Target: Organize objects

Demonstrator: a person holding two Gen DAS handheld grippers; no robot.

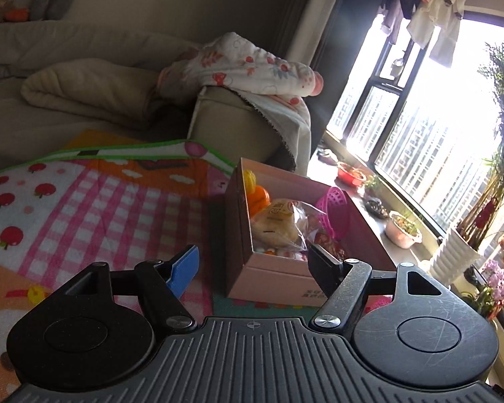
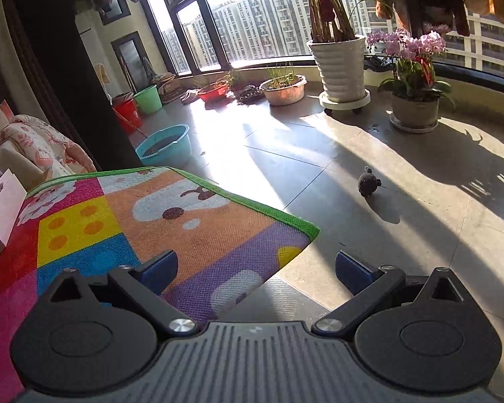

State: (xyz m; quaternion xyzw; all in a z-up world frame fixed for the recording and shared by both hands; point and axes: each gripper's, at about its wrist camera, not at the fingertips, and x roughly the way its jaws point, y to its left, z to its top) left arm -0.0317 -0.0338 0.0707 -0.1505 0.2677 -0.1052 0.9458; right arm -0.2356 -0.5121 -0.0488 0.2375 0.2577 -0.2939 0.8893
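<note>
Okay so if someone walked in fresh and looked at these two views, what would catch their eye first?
Probably the open pink cardboard box on the colourful patchwork play mat, filled with toy fruit, a wrapped bun and a magenta plastic basket. Then the small dark round toy alone on the sunlit tiled floor, beyond the mat's corner. Both grippers are open and empty.

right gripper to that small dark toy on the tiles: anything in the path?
Nothing visible. The right gripper is open and empty over the play mat's corner. The dark toy sits alone on bare sunlit floor ahead and slightly right. The flower pots stand well beyond it by the window.
</note>
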